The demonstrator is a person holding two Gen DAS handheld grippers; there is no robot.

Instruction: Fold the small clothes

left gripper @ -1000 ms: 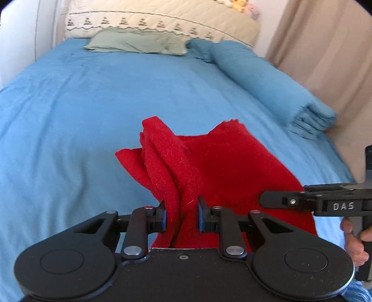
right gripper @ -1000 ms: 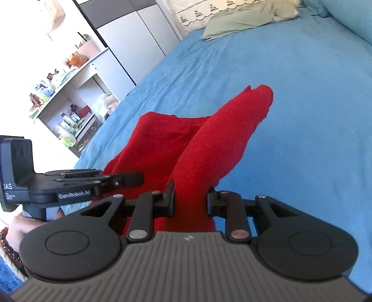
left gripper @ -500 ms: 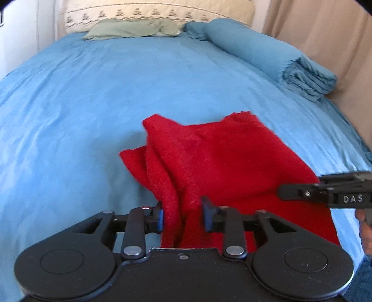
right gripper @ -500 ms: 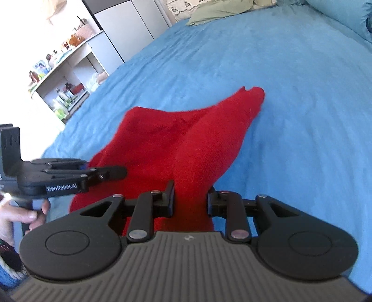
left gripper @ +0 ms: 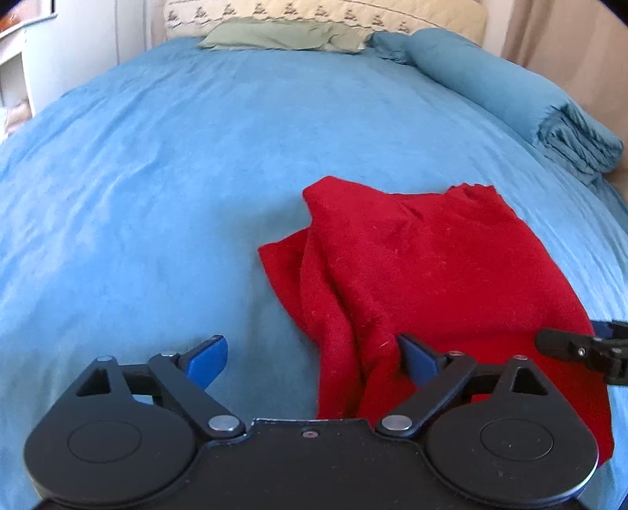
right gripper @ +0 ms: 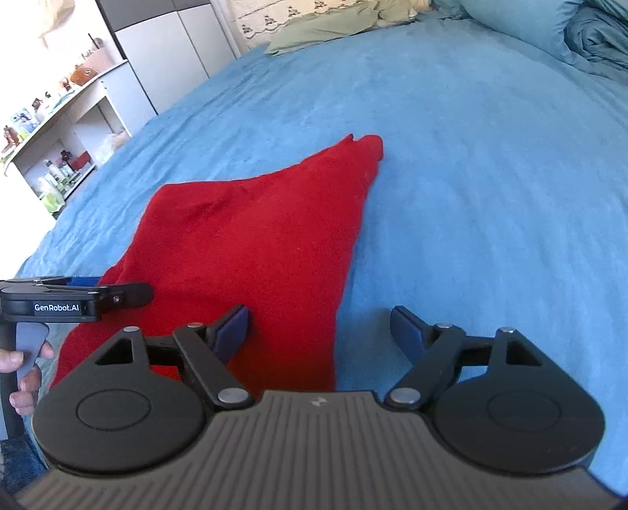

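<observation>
A small red knitted garment (left gripper: 424, 274) lies on the blue bed sheet (left gripper: 165, 184), folded over with a bunched ridge along its left side. My left gripper (left gripper: 312, 355) is open, its jaws wide apart over the garment's near left edge, holding nothing. In the right wrist view the garment (right gripper: 251, 251) lies flat, tapering to a point at the far end. My right gripper (right gripper: 320, 327) is open over the garment's near right edge, empty. The left gripper shows at the left edge there (right gripper: 117, 294).
A folded blue duvet (left gripper: 530, 106) lies along the bed's right side. A green pillow (left gripper: 282, 35) sits at the headboard. White shelves with bottles (right gripper: 51, 157) and a wardrobe (right gripper: 172, 51) stand left of the bed.
Both grippers were shut on the lifted red garment; now both have opened and let it go. The garment has dropped flat onto the sheet.
</observation>
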